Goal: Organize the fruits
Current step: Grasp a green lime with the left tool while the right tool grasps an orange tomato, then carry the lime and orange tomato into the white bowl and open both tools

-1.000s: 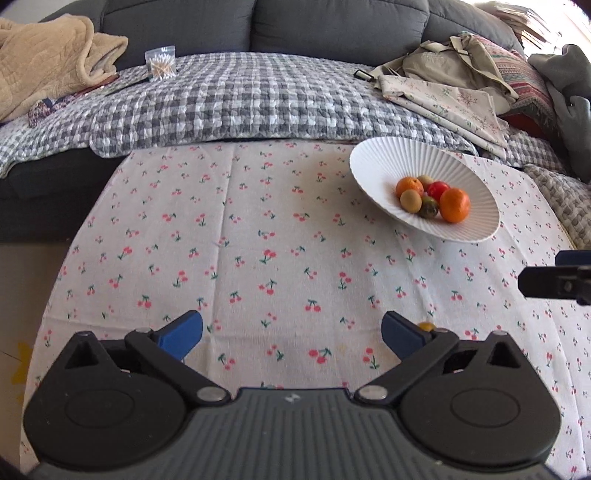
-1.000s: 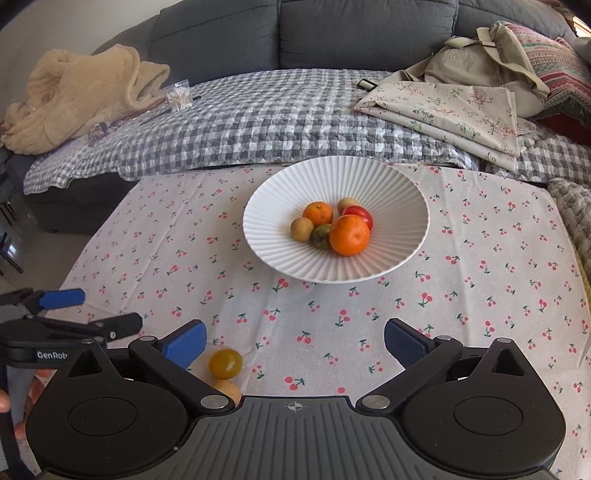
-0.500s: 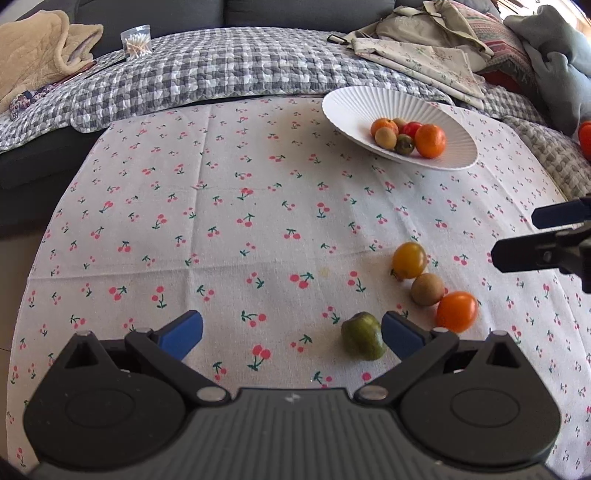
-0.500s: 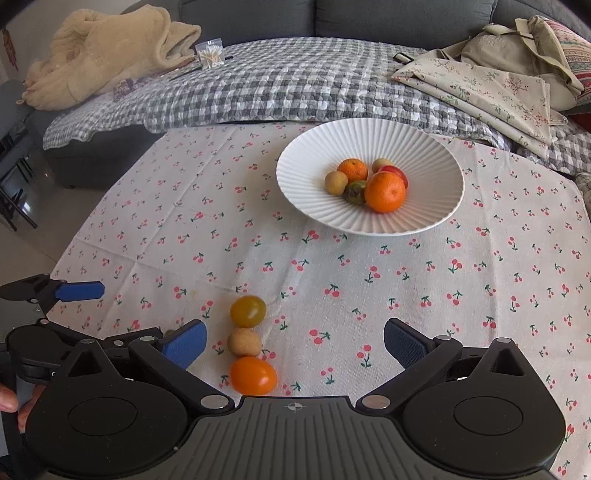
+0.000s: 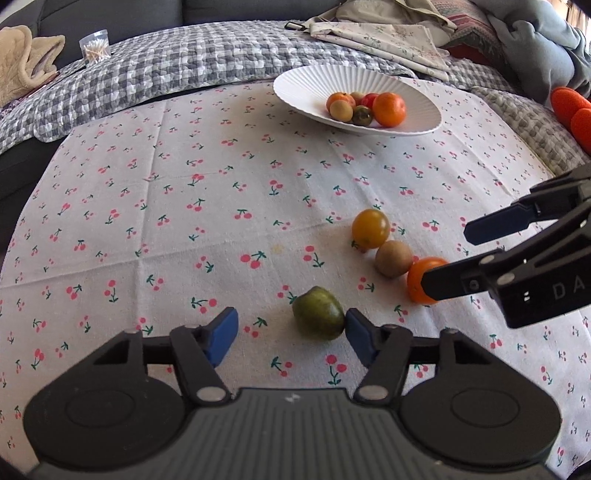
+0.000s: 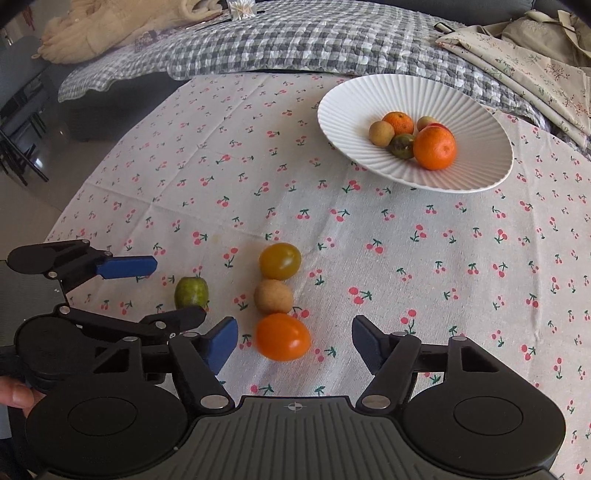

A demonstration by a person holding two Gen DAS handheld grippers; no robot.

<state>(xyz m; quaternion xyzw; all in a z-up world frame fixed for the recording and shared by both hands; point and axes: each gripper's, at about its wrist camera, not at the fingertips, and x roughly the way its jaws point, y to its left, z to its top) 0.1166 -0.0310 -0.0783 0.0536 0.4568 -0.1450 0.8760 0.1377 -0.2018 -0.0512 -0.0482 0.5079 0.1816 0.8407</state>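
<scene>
A white ribbed plate [image 5: 306, 88] [image 6: 343, 110] holds several small fruits at the far side of the cherry-print cloth. Loose on the cloth lie a green fruit [image 5: 318, 313] [image 6: 191, 292], a yellow tomato [image 5: 370, 228] [image 6: 279, 260], a brown fruit [image 5: 393, 259] [image 6: 273, 296] and an orange tomato [image 5: 419, 282] [image 6: 283, 336]. My left gripper [image 5: 291, 336] [image 6: 155, 288] is open, the green fruit between its fingers, close to the right pad. My right gripper [image 6: 294, 343] [image 5: 447, 254] is open around the orange tomato.
A grey checked quilt [image 5: 177, 66] covers the sofa behind the table. Folded fabric [image 6: 517, 62], a beige blanket [image 6: 96, 29] and a jar of cotton swabs [image 5: 95, 46] lie on it. The table edge drops off at the left [image 6: 92, 158].
Both grippers have moved down and closer to the loose fruits. The green fruit now sits between the left fingers and the orange tomato between the right fingers.
</scene>
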